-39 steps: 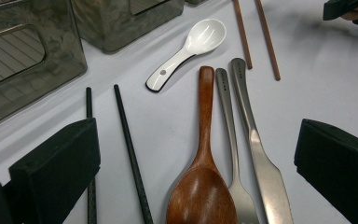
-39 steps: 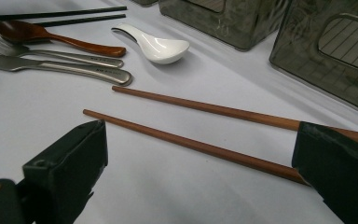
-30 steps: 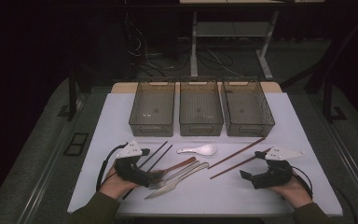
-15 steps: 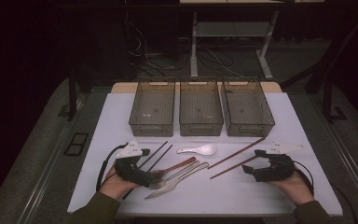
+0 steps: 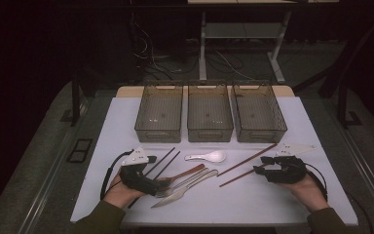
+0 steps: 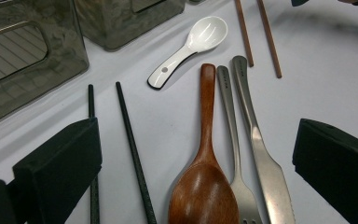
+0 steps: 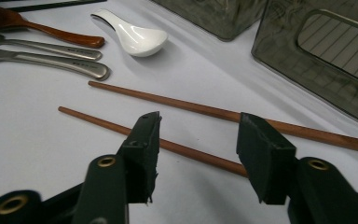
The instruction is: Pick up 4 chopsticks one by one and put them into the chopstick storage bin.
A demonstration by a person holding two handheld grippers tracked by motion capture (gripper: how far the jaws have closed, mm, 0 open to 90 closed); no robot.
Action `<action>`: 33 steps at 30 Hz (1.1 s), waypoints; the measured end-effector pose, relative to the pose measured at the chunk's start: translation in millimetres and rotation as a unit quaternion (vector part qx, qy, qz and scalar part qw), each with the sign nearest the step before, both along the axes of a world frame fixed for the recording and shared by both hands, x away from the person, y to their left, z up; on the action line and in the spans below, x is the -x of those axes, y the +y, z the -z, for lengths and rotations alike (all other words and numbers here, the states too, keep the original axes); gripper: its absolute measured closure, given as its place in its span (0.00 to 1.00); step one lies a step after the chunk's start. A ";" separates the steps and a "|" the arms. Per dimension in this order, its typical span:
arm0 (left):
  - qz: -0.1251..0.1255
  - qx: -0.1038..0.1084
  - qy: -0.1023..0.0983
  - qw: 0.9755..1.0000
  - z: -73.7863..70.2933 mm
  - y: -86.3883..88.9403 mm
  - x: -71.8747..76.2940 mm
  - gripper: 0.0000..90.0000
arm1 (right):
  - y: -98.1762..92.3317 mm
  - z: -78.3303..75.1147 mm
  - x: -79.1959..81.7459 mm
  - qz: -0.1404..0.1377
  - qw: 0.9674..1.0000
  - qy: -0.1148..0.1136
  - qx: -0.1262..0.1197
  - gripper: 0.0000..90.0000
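**Right tongs narrowing over the brown chopsticks**

My right gripper [image 7: 196, 140] sits low over the near end of the two brown chopsticks [image 7: 177, 148], at the right side of the white table [image 5: 253, 204]. Its jaws have just been closing, and in the right gripper view the nearer stick runs across the gap between them while the farther stick passes just beyond the tips. The pads are not pressing on either stick; there is bare table on both sides of the wood, so I am gripping nothing. From the high view the same gripper [image 5: 268, 168] points left toward the sticks, which lie slanted, side by side, close together but apart.

My left gripper [image 6: 196, 154] rests at the left front of the table with its jaws spread wide and empty. Between them, in the left gripper view, lie the wooden spoon [image 6: 204, 186], the metal fork [image 6: 233, 154] and the metal knife [image 6: 261, 163], packed side by side, the bowl of the spoon nearest me. One black chopstick [image 6: 133, 154] lies just left of the spoon and the other runs under my left jaw.

The white ceramic spoon [image 5: 207, 156] lies in the middle, between the two groups. Behind everything stand three smoky plastic bins [image 5: 209, 132] in a row.
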State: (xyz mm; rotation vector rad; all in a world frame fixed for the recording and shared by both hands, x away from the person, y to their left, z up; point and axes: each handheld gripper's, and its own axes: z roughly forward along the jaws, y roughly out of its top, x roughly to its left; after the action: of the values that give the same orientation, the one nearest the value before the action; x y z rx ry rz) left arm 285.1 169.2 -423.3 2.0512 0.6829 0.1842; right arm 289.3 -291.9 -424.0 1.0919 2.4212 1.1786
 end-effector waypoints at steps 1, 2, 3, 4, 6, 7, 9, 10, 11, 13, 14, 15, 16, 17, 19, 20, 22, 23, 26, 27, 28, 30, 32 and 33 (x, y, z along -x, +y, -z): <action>0.000 0.000 0.000 1.000 0.2 0.1 -0.1 0.01 | -0.6 0.1 -1.5 -0.001 1.000 -0.001 0.002 0.60; 0.001 -0.001 0.000 1.000 0.4 0.2 -0.2 0.01 | -0.5 0.0 -2.3 -0.001 1.000 0.001 0.002 0.62; 0.000 -0.001 0.001 1.000 0.5 0.1 -0.1 0.01 | -0.5 0.0 -2.3 -0.001 1.000 0.001 0.002 0.62; 0.001 -0.001 0.001 1.000 0.5 0.3 -0.1 0.01 | -1.0 -0.8 -5.1 0.000 1.000 0.000 0.005 0.67; 0.001 0.000 0.000 1.000 0.4 0.7 -0.2 0.01 | -1.1 -1.3 -8.5 0.002 1.000 -0.001 0.008 0.71; 0.001 0.000 0.000 1.000 0.4 0.7 -0.2 0.01 | -1.3 -1.6 -10.0 0.002 1.000 -0.002 0.009 0.73; 0.000 0.001 0.001 1.000 0.6 0.8 -0.3 0.01 | -2.1 -2.2 -14.4 0.006 1.000 -0.002 0.011 0.79; -0.001 0.002 0.002 1.000 0.8 0.9 -0.3 0.01 | -2.1 -2.2 -14.4 0.006 1.000 -0.002 0.011 0.79; 0.000 0.001 0.001 1.000 0.8 1.1 -0.4 0.01 | -2.9 -2.5 -19.7 0.008 1.000 -0.002 0.018 0.85; -0.001 0.001 0.002 1.000 1.0 1.2 -0.8 0.01 | -3.6 -2.8 -24.2 0.010 1.000 0.001 0.021 0.90; -0.002 0.002 0.003 1.000 1.1 1.1 -0.8 0.01 | -4.1 -3.0 -26.4 0.010 1.000 0.002 0.023 0.92; -0.002 0.002 0.003 1.000 1.1 1.1 -0.8 0.01 | -4.1 -3.0 -26.4 0.010 1.000 0.002 0.023 0.92; -0.002 0.002 0.003 1.000 1.1 1.3 -0.9 0.01 | -4.8 -3.5 -31.0 0.011 1.000 0.001 0.028 0.97; -0.002 0.003 0.002 1.000 1.2 1.4 -1.0 0.01 | -4.9 -3.8 -32.4 0.011 1.000 0.001 0.029 0.99; -0.005 0.004 0.004 1.000 1.8 1.3 -0.9 0.01 | -5.5 -4.1 -37.4 0.016 0.999 0.001 0.036 0.99; -0.005 0.003 0.003 1.000 1.7 1.6 -1.0 0.01 | -5.7 -4.0 -39.5 0.017 0.999 0.000 0.039 0.99; -0.004 0.004 0.002 1.000 1.5 1.8 -1.0 0.01 | -5.7 -3.1 -43.2 0.022 0.999 0.000 0.041 0.99; -0.004 0.003 0.003 1.000 1.5 2.0 -1.1 0.01 | -6.1 -2.2 -45.7 0.023 0.999 -0.001 0.046 0.99; -0.004 0.004 0.005 1.000 2.4 1.8 -1.4 0.01 | -6.0 1.6 -53.1 0.028 0.998 0.003 0.053 0.99; -0.002 0.003 0.005 1.000 2.6 1.8 -1.5 0.01 | -5.9 2.5 -55.5 0.030 0.998 0.006 0.053 0.99; -0.002 0.003 0.005 1.000 2.6 1.8 -1.5 0.01 | -6.1 3.2 -58.1 0.030 0.998 0.007 0.057 0.99; -0.001 0.002 0.004 1.000 2.6 1.6 -1.2 0.01 | -6.4 5.6 -63.9 0.033 0.998 0.010 0.057 0.99; -0.002 0.002 0.004 1.000 2.6 1.8 -1.3 0.01 | -5.9 8.7 -68.9 0.038 0.997 0.013 0.067 0.99; -0.003 0.003 0.005 1.000 2.6 2.0 -1.4 0.01 | -6.0 9.7 -70.6 0.039 0.997 0.016 0.067 0.99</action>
State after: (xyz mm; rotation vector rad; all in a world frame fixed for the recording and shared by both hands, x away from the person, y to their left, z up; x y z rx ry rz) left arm 286.4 171.2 -426.0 2.0463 0.6937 0.1754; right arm 359.9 -297.9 -433.7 1.1602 2.4174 0.9668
